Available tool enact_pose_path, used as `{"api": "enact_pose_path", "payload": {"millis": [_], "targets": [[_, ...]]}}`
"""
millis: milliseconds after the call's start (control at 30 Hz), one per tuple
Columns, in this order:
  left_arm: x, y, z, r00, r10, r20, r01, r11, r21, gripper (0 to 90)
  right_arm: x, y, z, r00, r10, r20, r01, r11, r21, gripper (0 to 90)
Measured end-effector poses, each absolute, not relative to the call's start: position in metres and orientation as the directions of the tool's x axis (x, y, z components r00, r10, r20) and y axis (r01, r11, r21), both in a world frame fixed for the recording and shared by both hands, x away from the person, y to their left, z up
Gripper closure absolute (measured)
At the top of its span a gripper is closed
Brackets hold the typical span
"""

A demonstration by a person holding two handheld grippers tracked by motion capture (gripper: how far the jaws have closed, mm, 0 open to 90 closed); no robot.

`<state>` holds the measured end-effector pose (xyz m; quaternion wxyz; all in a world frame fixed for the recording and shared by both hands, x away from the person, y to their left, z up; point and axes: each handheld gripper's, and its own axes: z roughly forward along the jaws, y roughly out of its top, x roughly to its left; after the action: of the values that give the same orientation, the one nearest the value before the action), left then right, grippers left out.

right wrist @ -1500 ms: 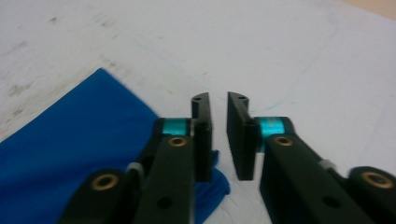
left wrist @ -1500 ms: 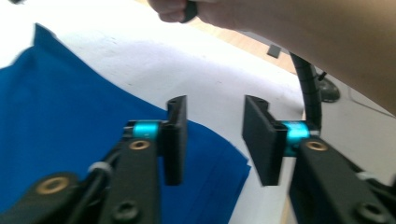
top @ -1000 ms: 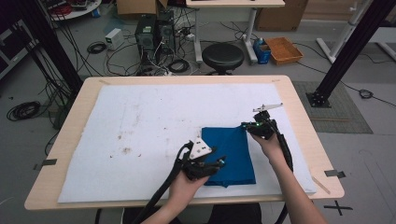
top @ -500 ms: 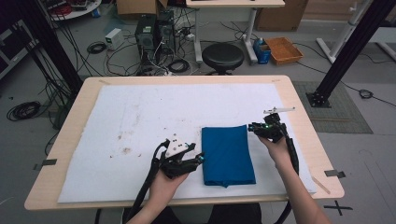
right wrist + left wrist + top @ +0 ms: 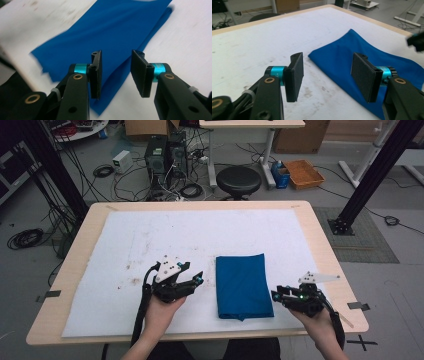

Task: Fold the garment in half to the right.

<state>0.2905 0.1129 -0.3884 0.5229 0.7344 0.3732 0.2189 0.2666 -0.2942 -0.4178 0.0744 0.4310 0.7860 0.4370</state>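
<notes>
White mat (image 5: 150, 240); folded blue cloth (image 5: 242, 285) between both open grippers.

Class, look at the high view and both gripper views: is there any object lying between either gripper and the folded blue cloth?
Nothing visible does. The blue cloth lies flat on the white mat, with only bare mat between it and the left gripper on one side and the right gripper on the other. Both grippers' jaws stand apart with nothing between them.

Left gripper (image 5: 327, 75) jaws, just opening, empty beside folded blue cloth (image 5: 352, 60).
</notes>
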Motion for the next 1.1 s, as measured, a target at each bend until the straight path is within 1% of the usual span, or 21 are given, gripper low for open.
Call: {"api": "enact_pose_path", "payload": {"millis": [100,200,233,267,300,367,400,467,700,733,767,867,933,1000,1100], "targets": [[0.292,0.118,-0.387,0.618,0.783,-0.070,0.317,-0.166,0.934,43.6,0.255,-0.291,-0.424,-0.615,0.738,0.277,0.634,0.254,0.731,59.5],[0.293,0.121,-0.387,0.613,0.787,-0.074,0.321,-0.162,0.933,43.6,0.250,-0.290,-0.431,-0.599,0.741,0.303,0.656,0.237,0.717,59.7],[0.293,0.121,-0.388,0.609,0.789,-0.079,0.321,-0.154,0.935,43.6,0.250,-0.290,-0.434,-0.598,0.737,0.313,0.660,0.232,0.715,61.8],[0.293,0.121,-0.388,0.610,0.788,-0.075,0.321,-0.160,0.933,43.6,0.250,-0.289,-0.435,-0.596,0.735,0.322,0.668,0.232,0.707,66.2],[0.293,0.122,-0.388,0.611,0.788,-0.077,0.323,-0.159,0.933,43.6,0.250,-0.288,-0.436,-0.600,0.739,0.305,0.662,0.245,0.708,73.2],[0.293,0.122,-0.388,0.614,0.785,-0.078,0.322,-0.159,0.933,43.6,0.250,-0.286,-0.439,-0.613,0.733,0.294,0.660,0.271,0.701,83.6],[0.293,0.122,-0.388,0.613,0.786,-0.076,0.322,-0.162,0.933,43.6,0.248,-0.286,-0.439,-0.619,0.731,0.287,0.655,0.278,0.702,86.6],[0.293,0.122,-0.388,0.612,0.787,-0.078,0.324,-0.160,0.933,43.6,0.246,-0.287,-0.437,-0.624,0.733,0.271,0.645,0.286,0.709,89.3],[0.293,0.123,-0.387,0.614,0.785,-0.076,0.319,-0.160,0.934,43.6,0.239,-0.296,-0.437,-0.600,0.753,0.269,0.651,0.265,0.711,89.4],[0.292,0.123,-0.387,0.613,0.786,-0.077,0.322,-0.159,0.933,43.6,0.239,-0.297,-0.437,-0.601,0.749,0.279,0.650,0.255,0.716,80.1],[0.292,0.123,-0.387,0.612,0.787,-0.079,0.323,-0.158,0.933,43.6,0.239,-0.297,-0.436,-0.595,0.744,0.303,0.660,0.238,0.713,76.7],[0.292,0.123,-0.387,0.613,0.787,-0.077,0.321,-0.158,0.934,43.6,0.242,-0.295,-0.435,-0.593,0.739,0.320,0.657,0.215,0.723,71.1],[0.292,0.123,-0.387,0.613,0.786,-0.074,0.319,-0.161,0.934,43.6,0.244,-0.290,-0.436,-0.586,0.739,0.333,0.673,0.214,0.708,68.4],[0.292,0.123,-0.387,0.613,0.786,-0.076,0.317,-0.157,0.935,43.6,0.245,-0.285,-0.439,-0.595,0.734,0.328,0.671,0.229,0.705,69.6],[0.292,0.124,-0.387,0.614,0.786,-0.074,0.319,-0.162,0.934,43.6,0.245,-0.280,-0.441,-0.614,0.730,0.300,0.663,0.272,0.697,87.6]]}}
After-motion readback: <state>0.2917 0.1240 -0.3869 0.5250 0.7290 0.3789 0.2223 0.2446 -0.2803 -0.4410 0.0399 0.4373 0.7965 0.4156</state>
